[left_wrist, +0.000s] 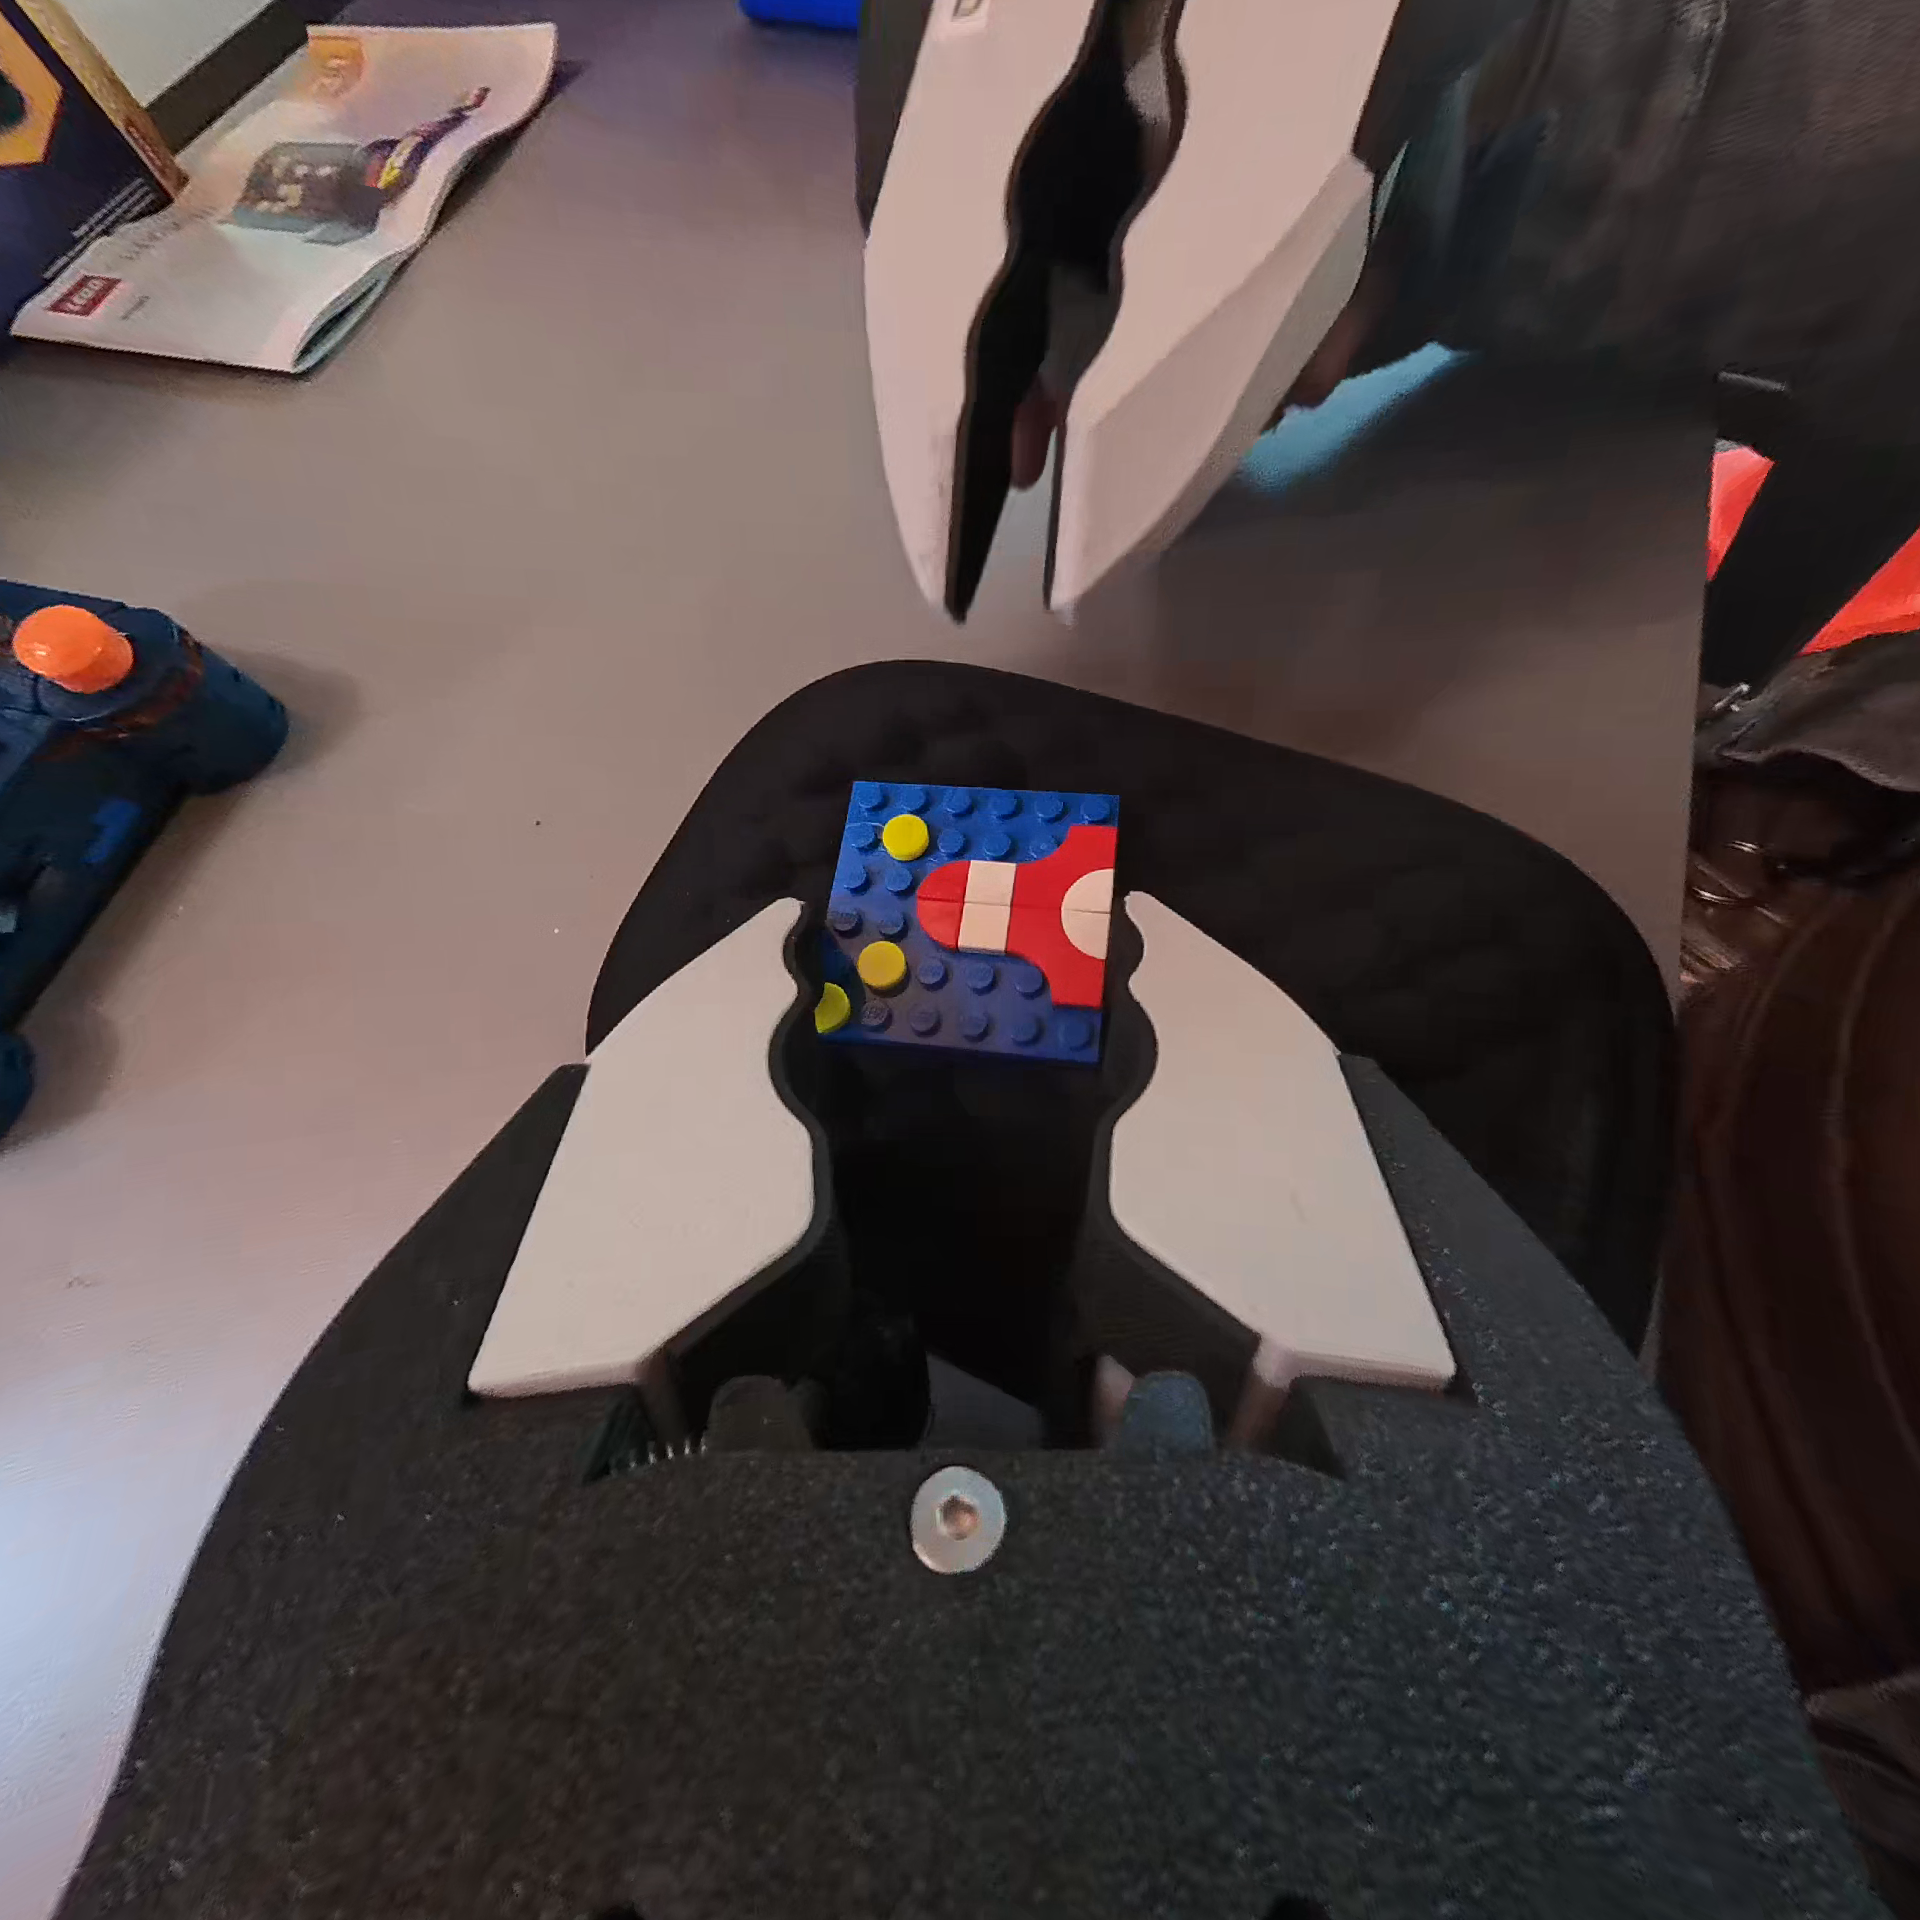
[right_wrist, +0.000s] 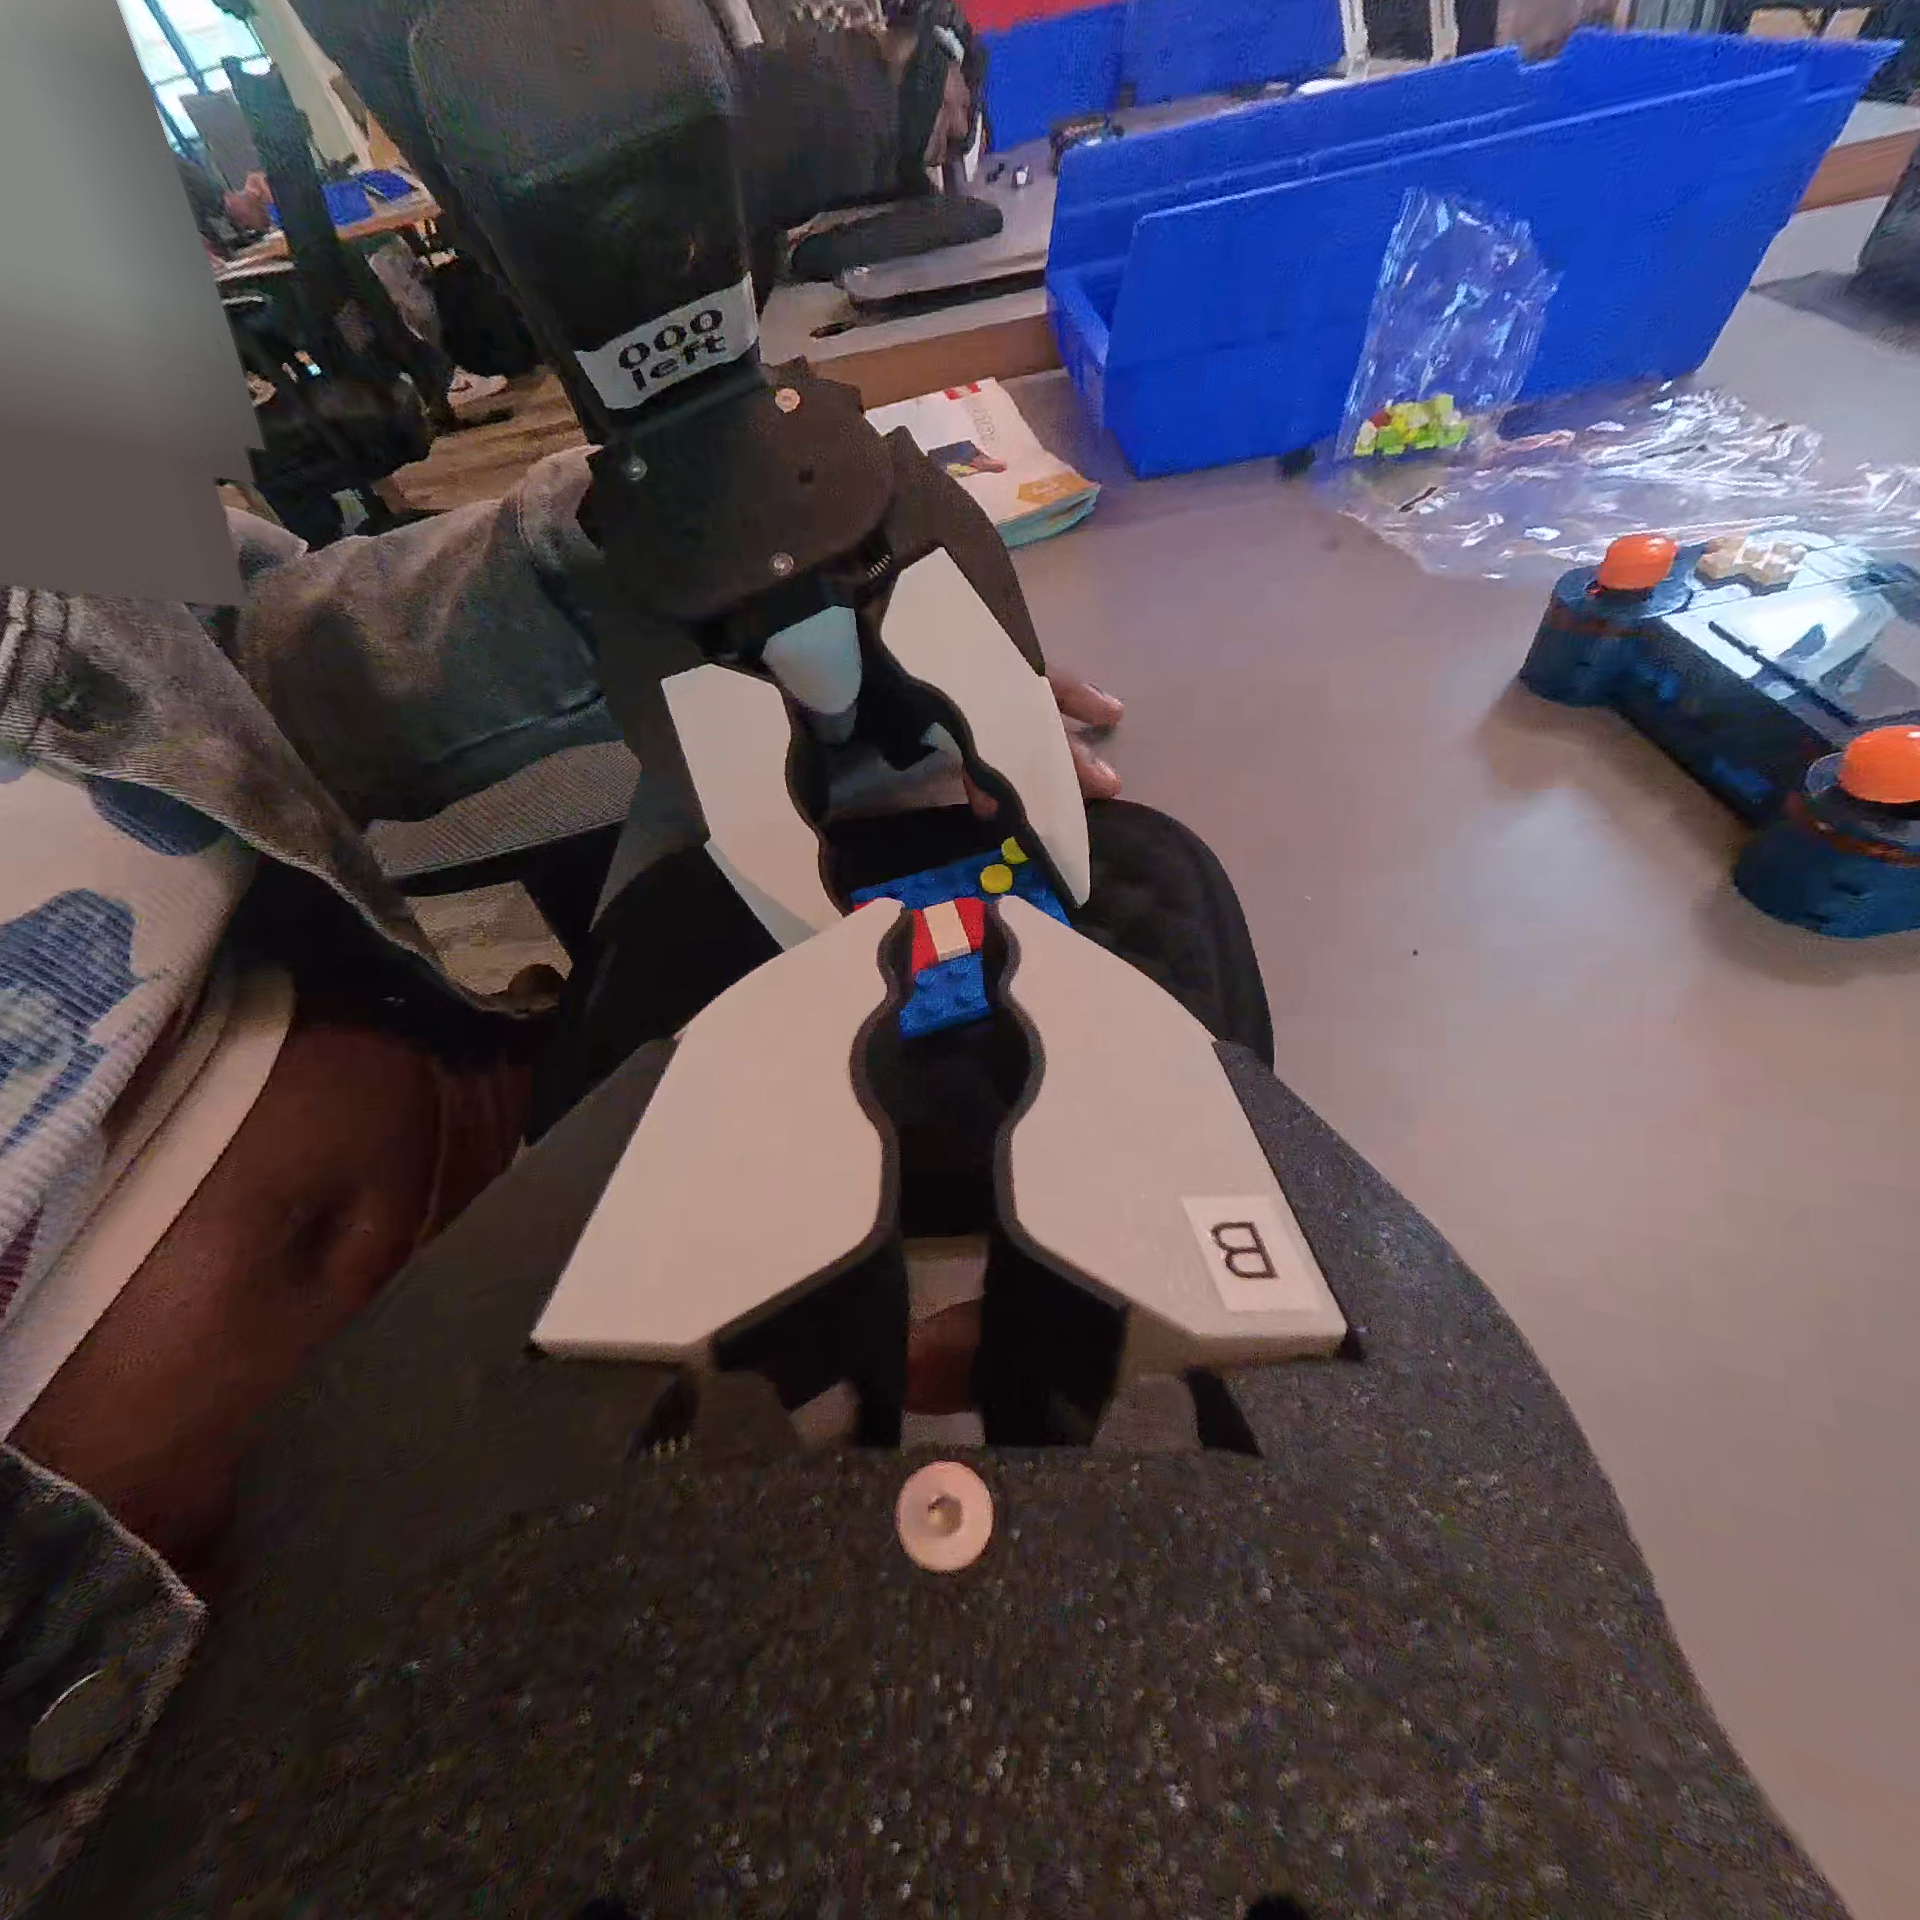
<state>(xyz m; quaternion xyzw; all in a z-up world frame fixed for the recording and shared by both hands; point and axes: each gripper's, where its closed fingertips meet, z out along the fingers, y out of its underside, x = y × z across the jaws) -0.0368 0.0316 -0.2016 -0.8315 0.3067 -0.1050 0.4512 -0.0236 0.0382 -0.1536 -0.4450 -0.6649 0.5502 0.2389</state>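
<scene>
Blue plate (left_wrist: 971, 935) clamped by left tool (left_wrist: 961, 920); right tool (right_wrist: 940, 914) above.

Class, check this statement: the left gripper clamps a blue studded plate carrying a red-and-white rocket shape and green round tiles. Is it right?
One detail is wrong: the round tiles are yellow, as the left wrist view shows. The left gripper does clamp the blue studded plate with the red-and-white rocket shape.

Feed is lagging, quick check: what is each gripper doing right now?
Left gripper: shut on the blue plate.
Right gripper: nearly closed, empty, tips above the plate.
</scene>
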